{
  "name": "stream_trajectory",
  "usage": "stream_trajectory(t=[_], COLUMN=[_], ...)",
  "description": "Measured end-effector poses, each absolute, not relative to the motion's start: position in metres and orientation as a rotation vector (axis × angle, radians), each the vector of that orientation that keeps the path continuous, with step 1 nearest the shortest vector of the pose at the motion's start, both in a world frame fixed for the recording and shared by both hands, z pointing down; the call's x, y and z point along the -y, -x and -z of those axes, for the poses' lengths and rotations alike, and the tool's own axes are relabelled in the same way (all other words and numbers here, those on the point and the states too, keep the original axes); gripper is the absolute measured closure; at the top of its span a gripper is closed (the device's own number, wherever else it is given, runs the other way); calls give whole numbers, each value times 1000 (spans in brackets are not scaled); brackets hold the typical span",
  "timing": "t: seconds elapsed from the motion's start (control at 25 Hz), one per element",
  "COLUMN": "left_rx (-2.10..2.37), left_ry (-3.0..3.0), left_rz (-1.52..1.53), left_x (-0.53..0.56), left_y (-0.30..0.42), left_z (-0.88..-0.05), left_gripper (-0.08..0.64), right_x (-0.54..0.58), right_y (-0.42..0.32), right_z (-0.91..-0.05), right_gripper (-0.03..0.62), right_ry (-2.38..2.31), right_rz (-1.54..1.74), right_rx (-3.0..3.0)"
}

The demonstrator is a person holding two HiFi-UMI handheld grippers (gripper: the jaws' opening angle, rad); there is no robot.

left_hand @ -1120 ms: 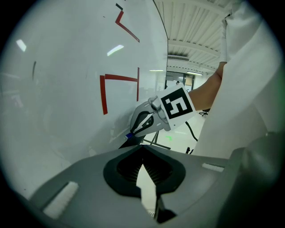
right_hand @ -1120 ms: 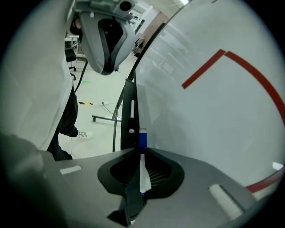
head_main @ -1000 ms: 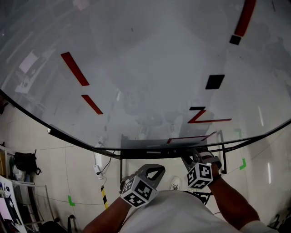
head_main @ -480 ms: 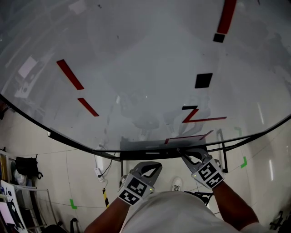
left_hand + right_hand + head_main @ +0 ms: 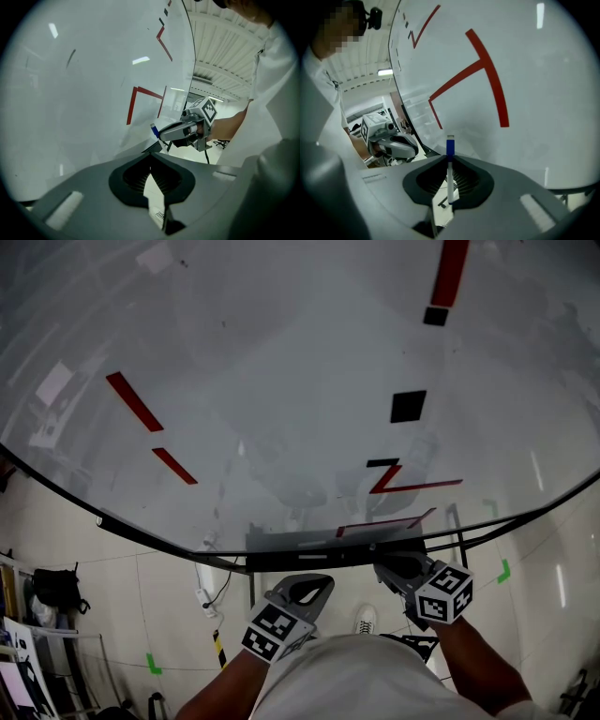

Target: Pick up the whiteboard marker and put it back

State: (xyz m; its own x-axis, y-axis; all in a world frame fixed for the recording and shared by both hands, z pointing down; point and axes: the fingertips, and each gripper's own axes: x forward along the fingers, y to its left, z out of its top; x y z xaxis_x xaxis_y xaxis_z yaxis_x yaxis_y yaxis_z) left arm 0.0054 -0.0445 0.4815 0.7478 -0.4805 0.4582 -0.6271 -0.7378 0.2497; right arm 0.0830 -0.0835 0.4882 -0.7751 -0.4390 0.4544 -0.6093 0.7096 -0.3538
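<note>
The whiteboard marker (image 5: 449,169), white with a blue cap (image 5: 450,146), stands upright in my right gripper (image 5: 450,157), which is shut on it close to the whiteboard (image 5: 520,70). In the left gripper view its blue cap (image 5: 153,131) pokes out of the right gripper (image 5: 161,135) toward the board. In the head view the right gripper (image 5: 386,565) sits just under the board's dark tray (image 5: 300,544). My left gripper (image 5: 322,581) hangs beside it, lower left, shut with nothing between its jaws (image 5: 151,157).
The whiteboard (image 5: 281,381) carries red strokes (image 5: 131,401), a red Z shape (image 5: 403,482) and black squares (image 5: 408,406). Below it are a tiled floor, a cable and plug (image 5: 204,592), a black bag (image 5: 52,585) at the left and green floor marks (image 5: 504,571).
My right gripper has shifted to the right and turned below the tray, with the marker still in it. The left gripper has barely moved.
</note>
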Motion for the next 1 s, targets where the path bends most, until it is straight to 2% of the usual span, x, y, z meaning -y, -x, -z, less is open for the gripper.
stream_trajectory(t=[0.24, 1.0], left_rx=[788, 636], left_ry=[-2625, -2653], left_rz=[-454, -223], left_x=[40, 25], left_y=[-12, -17], left_z=[-468, -427], left_gripper=[543, 543], right_x=[74, 46], right_y=[-74, -74], right_z=[-457, -393], right_gripper=[558, 558], right_ry=[-767, -553], right_rz=[-895, -1028], right_rx=[2739, 2996])
